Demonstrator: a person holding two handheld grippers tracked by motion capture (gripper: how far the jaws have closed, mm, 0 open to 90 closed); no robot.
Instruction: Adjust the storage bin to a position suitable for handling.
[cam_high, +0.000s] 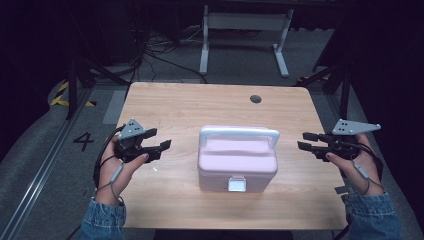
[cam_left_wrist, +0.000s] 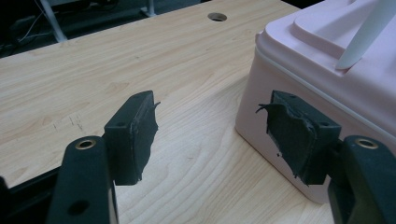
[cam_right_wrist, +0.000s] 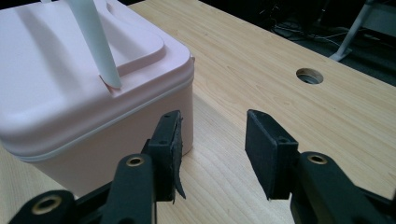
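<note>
Sitting: a pale pink plastic box (cam_high: 237, 167) with a white carry handle (cam_high: 239, 134) and a white front latch (cam_high: 236, 184) rests near the middle of the light wooden table (cam_high: 190, 105), closer to the person's edge.
Lid: closed, latch facing the person; handle raised upright over the top.
Left gripper (cam_high: 159, 145): black, two-jawed, held in the person's left hand (cam_high: 116, 170) to the left of the box, jaws pointing toward it and spread apart with nothing between them.
Left gripper view: the box's side wall (cam_left_wrist: 299, 88) stands just beyond the jaw on the right of that view; whether it touches is unclear.
Right gripper (cam_high: 306, 140): black, held in the right hand (cam_high: 357, 167) to the right of the box, near it but apart, jaws spread and empty.
Right gripper view: the box corner (cam_right_wrist: 182, 93) lies just past the jaw on the left of that view.
Tabletop: a round cable hole (cam_high: 255, 99) lies near the far edge.
Sleeves: blue denim cuffs (cam_high: 102, 220) at both wrists.
Floor: grey, with a white table frame (cam_high: 245, 30) beyond.
</note>
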